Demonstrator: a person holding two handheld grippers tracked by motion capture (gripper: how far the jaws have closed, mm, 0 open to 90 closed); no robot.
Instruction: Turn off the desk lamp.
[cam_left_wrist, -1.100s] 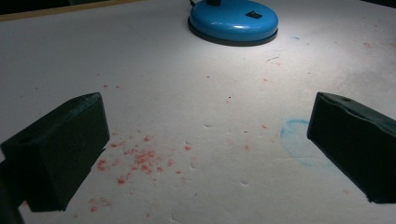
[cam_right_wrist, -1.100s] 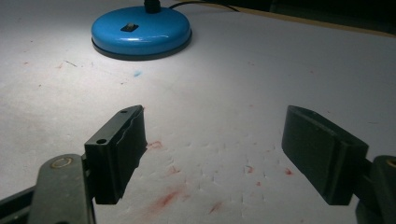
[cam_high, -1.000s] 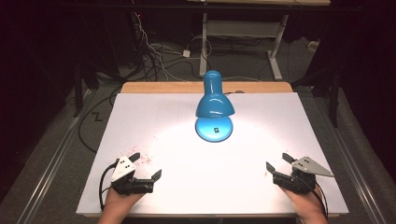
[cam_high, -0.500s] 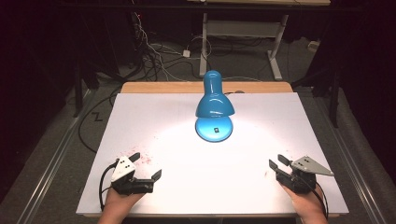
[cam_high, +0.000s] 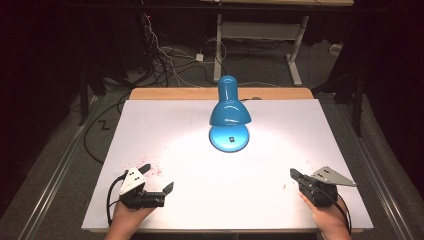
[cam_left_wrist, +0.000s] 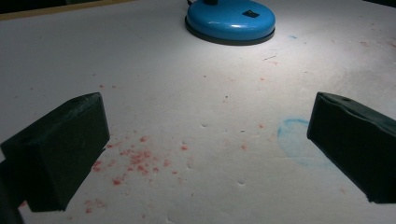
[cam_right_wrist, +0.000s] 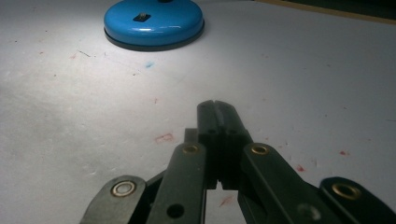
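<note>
A blue desk lamp (cam_high: 230, 111) stands lit at the far middle of the white table (cam_high: 310, 135), its shade bent over its round base (cam_high: 229, 138). The base (cam_left_wrist: 230, 19) lies far ahead in the left gripper view, and the base (cam_right_wrist: 154, 21) is also ahead in the right gripper view. My left gripper (cam_high: 157, 177) rests open near the front left edge, and my left gripper (cam_left_wrist: 205, 149) has nothing between its jaws. My right gripper (cam_high: 294, 173), at the front right, has just been closing. My right gripper (cam_right_wrist: 217, 109) is shut with its pads together on nothing.
Red specks (cam_left_wrist: 135, 158) and a faint blue ring mark (cam_left_wrist: 294, 140) stain the table near the left gripper. A wooden strip (cam_high: 175, 93) runs along the far edge. Cables (cam_high: 160, 55) and a desk frame (cam_high: 260, 32) lie on the floor beyond.
The right gripper's jaws have closed from wide apart to fully together, with nothing between them. Both hands and the lamp have stayed in place.
</note>
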